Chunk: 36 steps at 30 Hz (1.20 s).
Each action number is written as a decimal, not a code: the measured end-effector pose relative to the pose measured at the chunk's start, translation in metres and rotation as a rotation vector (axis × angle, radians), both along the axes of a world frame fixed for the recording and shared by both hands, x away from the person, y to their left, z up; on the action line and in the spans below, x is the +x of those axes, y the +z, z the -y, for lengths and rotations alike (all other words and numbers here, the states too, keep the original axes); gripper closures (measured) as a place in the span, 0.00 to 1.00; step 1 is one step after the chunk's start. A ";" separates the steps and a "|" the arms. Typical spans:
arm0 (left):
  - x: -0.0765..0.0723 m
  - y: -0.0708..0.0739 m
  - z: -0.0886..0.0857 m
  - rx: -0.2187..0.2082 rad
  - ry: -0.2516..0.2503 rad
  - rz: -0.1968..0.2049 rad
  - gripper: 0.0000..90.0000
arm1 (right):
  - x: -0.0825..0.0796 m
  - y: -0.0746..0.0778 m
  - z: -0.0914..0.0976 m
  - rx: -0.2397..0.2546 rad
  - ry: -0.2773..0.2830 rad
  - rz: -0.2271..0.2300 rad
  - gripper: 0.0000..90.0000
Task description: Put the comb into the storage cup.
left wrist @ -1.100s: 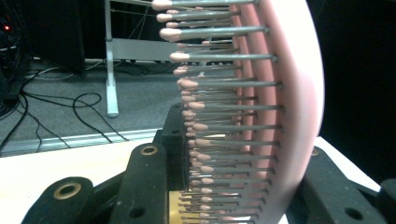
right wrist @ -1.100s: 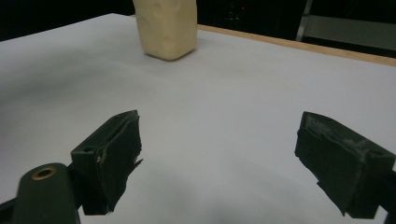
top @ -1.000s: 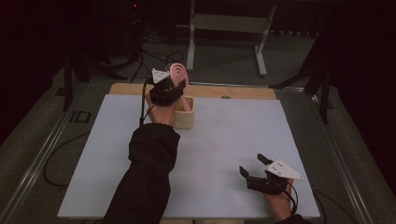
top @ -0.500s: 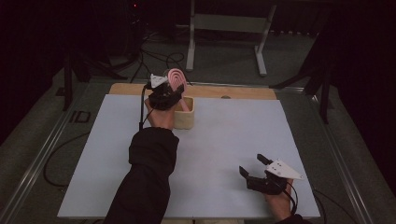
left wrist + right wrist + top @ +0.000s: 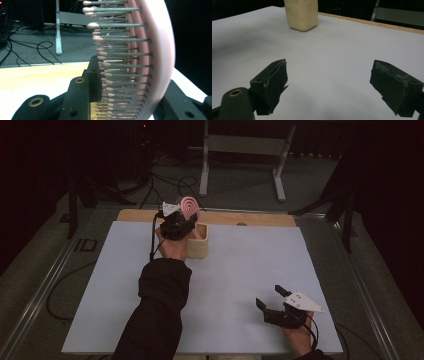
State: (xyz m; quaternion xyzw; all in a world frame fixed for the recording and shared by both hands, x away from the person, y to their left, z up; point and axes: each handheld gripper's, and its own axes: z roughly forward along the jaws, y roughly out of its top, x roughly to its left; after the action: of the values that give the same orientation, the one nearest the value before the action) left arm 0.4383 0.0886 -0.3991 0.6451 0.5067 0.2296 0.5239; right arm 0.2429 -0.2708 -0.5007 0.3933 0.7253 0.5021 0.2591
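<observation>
the left gripper (image 5: pixel 186 222) is closed on a pink hairbrush (image 5: pixel 190 208), with its jaws pressing the brush from both sides. in the left gripper view the brush head (image 5: pixel 152 57) stands upright between the two black jaws, and its grey bristles with pale pink tips (image 5: pixel 93 25) point to the left of that view. in the high view the brush head rises above the gripper, and its lower part goes down into a small cream coloured box (image 5: pixel 198 241). this box stands on the far left part of the white table cover (image 5: pixel 240 270), just near the wooden strip (image 5: pixel 250 218) that shows along the far edge of the table. the person's left hand (image 5: pixel 172 245) holds the gripper from the near side, and the black sleeve (image 5: pixel 157 310) reaches from the near edge across the cover to it. a black cable (image 5: pixel 153 235) hangs from the left gripper on its left side.

the right gripper (image 5: pixel 272 301) is wide open and holds nothing. it rests low at the near right part of the cover, well apart from the box, with the grey three-cornered plate (image 5: pixel 300 301) on top of it. in the right gripper view the two jaws are far from each other, with bare white cover between them, and the cream box (image 5: pixel 301 14) stands far off.

beyond the table is a dark floor with cables (image 5: pixel 165 180) and a grey metal stand (image 5: pixel 242 155).
</observation>
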 end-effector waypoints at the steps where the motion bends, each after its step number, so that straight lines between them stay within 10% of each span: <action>1: 0.000 -0.001 0.000 -0.004 0.001 -0.001 0.72 | 0.000 0.000 0.000 0.000 -0.001 0.000 0.15; 36: 0.000 -0.024 -0.001 -0.007 0.009 -0.045 0.71 | 0.000 0.000 0.000 -0.004 0.000 -0.001 0.16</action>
State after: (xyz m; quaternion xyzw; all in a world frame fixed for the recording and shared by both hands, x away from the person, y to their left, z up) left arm 0.4384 0.0893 -0.4228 0.6461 0.5218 0.2158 0.5135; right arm 0.2432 -0.2704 -0.5009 0.3932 0.7262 0.5006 0.2597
